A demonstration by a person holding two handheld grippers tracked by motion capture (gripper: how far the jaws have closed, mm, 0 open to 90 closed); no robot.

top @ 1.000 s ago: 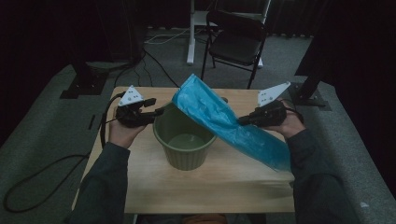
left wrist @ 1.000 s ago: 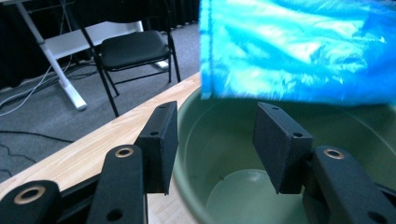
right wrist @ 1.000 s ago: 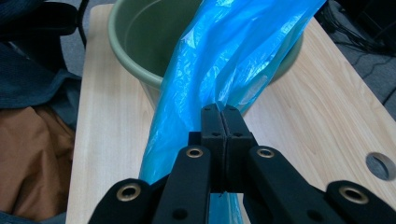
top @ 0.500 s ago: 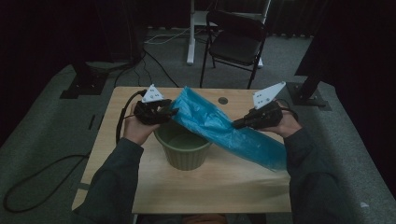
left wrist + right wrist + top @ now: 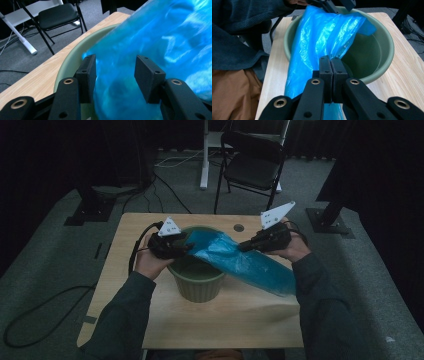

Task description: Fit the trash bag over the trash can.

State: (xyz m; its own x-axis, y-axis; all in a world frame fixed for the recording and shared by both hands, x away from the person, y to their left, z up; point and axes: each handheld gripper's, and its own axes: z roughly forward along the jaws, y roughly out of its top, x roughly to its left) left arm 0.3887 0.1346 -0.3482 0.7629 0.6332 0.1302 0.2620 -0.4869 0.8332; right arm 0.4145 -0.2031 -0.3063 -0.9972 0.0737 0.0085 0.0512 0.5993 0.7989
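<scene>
Stretching across the green bucket (image 5: 197, 280), the blue plastic bag (image 5: 240, 262) lies with its long axis from about 10 o'clock to 4 o'clock on the table (image 5: 125, 240) in the high view. One end sits over the bucket's rim at 10 o'clock; the other end trails off the bucket onto the table at 4 o'clock.

Left gripper (image 5: 186, 247): at the bucket's 10 o'clock rim. Left gripper view shows its jaws parted wide, with bag film between them, one jaw against the inner rim; not clamped.

Right gripper (image 5: 245, 246): at about 2 o'clock of the bucket. Right gripper view shows jaws pressed together, pinching a gathered fold of the bag above the bucket's near rim.

Folding chair (image 5: 252, 167) stands beyond the table at 12 o'clock.
</scene>
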